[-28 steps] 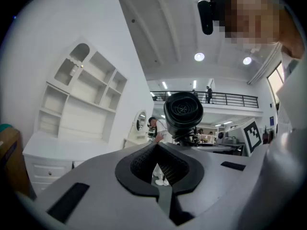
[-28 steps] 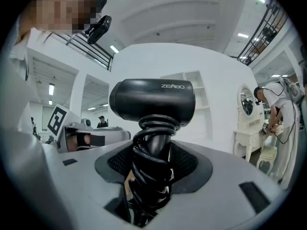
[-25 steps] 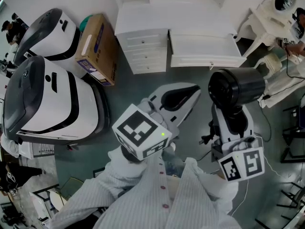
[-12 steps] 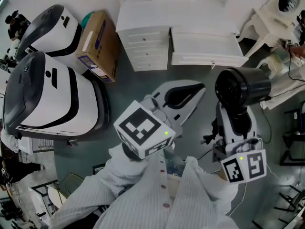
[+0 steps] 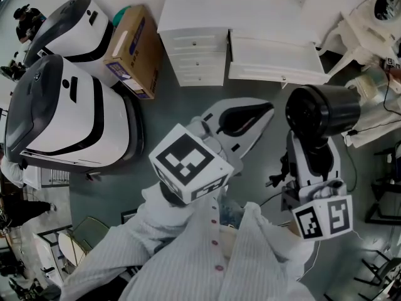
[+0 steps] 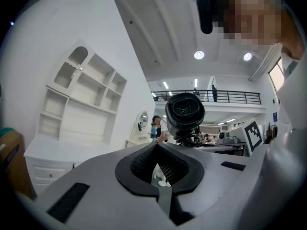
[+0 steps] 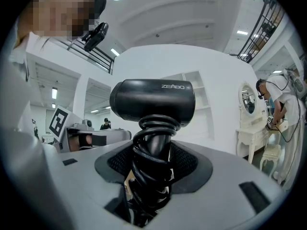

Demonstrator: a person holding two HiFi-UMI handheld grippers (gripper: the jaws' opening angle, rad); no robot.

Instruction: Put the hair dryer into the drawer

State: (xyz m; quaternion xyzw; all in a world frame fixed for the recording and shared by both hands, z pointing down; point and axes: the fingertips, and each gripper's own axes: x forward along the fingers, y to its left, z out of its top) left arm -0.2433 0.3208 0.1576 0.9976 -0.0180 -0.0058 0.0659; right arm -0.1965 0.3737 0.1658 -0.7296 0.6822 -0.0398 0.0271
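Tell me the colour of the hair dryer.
Black; the hair dryer shows best in the right gripper view.

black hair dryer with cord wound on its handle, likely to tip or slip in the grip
Probably top-heavy: the black hair dryer carries its bulky barrel above the narrow handle the right gripper clamps, so it may pivot. The black cord coiled round the handle likely adds grip but could shift.
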